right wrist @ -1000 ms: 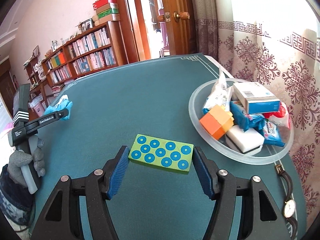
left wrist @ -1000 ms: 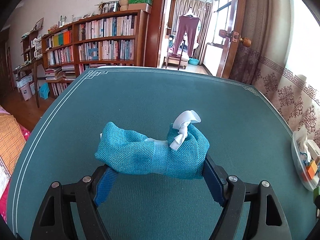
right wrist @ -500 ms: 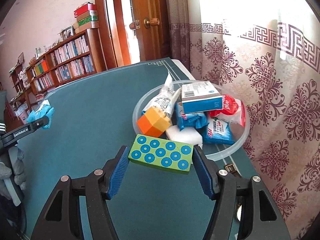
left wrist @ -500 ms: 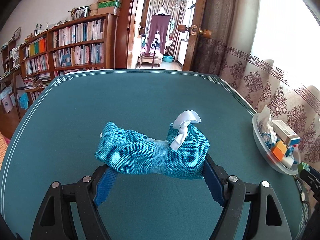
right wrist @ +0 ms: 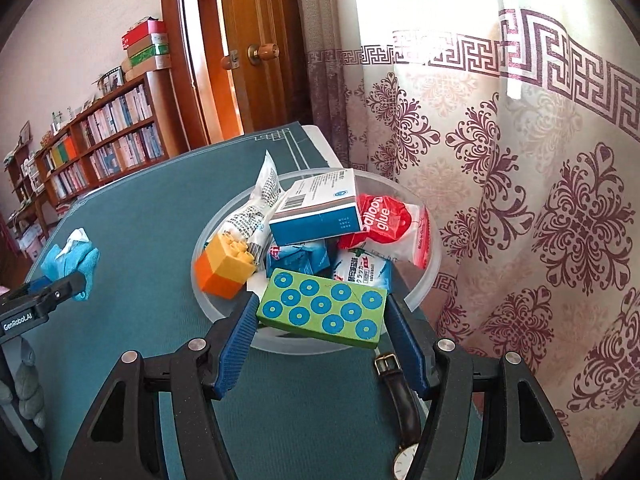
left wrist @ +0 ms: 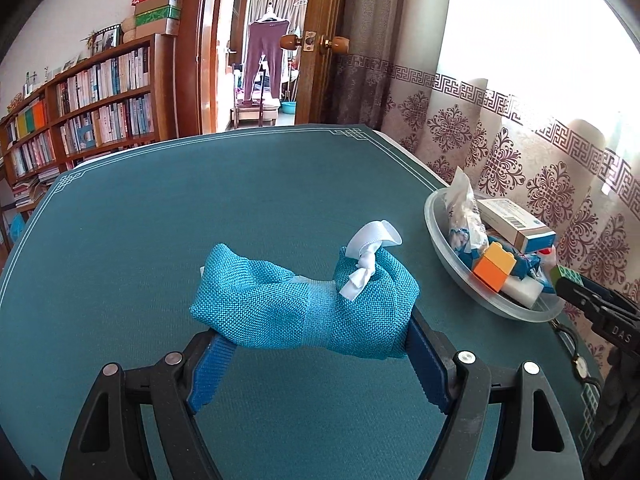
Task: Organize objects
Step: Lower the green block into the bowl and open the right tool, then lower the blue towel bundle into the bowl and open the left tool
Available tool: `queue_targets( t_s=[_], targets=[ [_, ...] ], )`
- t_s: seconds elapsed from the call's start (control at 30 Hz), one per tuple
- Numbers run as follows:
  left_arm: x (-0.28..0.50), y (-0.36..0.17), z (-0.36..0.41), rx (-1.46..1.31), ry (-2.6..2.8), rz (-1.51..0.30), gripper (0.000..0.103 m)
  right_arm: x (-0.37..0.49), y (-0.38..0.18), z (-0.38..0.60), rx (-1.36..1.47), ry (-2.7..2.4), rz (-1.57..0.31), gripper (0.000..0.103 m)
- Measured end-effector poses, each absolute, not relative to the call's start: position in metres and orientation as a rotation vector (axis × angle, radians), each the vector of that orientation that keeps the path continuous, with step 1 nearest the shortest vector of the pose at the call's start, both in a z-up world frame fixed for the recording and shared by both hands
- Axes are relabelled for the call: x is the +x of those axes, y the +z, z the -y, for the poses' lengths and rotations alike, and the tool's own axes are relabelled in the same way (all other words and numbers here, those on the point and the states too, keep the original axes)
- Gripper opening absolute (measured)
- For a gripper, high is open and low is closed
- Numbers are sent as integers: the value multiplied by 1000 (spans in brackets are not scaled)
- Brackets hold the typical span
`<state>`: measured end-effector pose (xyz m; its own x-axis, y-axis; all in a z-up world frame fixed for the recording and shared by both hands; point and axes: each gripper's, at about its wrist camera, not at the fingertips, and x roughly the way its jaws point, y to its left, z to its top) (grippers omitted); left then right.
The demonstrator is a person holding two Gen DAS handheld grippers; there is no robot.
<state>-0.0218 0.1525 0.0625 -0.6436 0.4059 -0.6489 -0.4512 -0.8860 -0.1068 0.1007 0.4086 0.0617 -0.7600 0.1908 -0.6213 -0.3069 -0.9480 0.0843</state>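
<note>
My right gripper (right wrist: 322,316) clamps the green rectangular block with blue dots (right wrist: 324,312) over the near rim of the clear plastic bowl (right wrist: 424,276), not yet released. My left gripper (left wrist: 312,336) grips the teal woven fabric pouch (left wrist: 304,304), well short of the bowl. Both deposits remain.

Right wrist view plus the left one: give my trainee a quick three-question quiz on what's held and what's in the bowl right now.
1. True or false: the right gripper is shut on the green block.
2. What does the left gripper hold? A) teal pouch B) wristwatch C) white-and-blue box
3. Fill in: the wristwatch lies on the table, ______ the bowl.

Key: 1 true; 2 A; 3 outside (beside its near rim).
</note>
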Motion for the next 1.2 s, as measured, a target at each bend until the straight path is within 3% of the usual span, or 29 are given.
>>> queue_targets(
  t_s=[0.33, 1.2],
  targets=[
    [-12, 66, -177, -947, 2446, -134, 83, 79, 47, -427, -950, 2711, -280, 66],
    [13, 82, -302, -853, 2208, -263, 83, 125, 59, -441, -857, 2769, -329, 67]
  ],
)
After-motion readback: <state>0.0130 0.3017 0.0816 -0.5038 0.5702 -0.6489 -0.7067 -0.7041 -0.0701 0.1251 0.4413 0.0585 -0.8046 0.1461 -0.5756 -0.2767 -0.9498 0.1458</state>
